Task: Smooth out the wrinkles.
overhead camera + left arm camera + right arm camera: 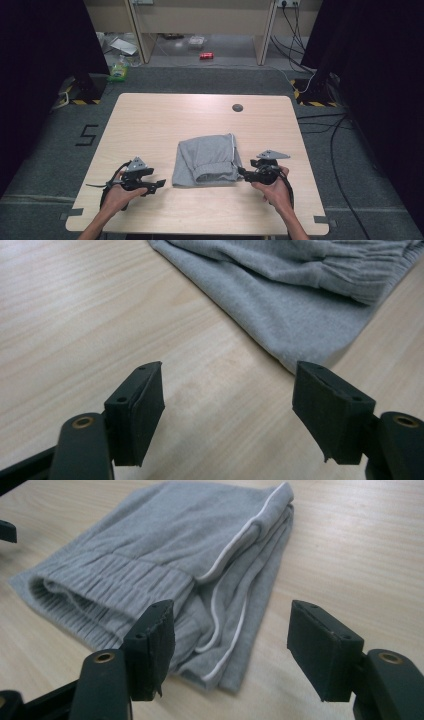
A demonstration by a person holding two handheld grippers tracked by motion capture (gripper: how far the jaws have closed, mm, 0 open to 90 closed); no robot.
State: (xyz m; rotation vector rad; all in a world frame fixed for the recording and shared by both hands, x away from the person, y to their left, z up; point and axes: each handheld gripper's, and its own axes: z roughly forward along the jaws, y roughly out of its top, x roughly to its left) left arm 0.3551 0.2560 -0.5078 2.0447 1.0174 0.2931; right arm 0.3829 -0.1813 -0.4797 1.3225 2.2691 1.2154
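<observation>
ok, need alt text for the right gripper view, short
A folded grey garment with white piping and a ribbed cuff lies on a light wooden table. The open right gripper points at its near corner, its black jaws wide apart and holding nothing.

1. The high view looks forward and down over the whole table [150, 120].
2. The left gripper view sits low and close, facing the cloth's [300, 305] corner.
3. The right gripper view, equally close, faces the same cloth [150, 545] from its other side.
</observation>
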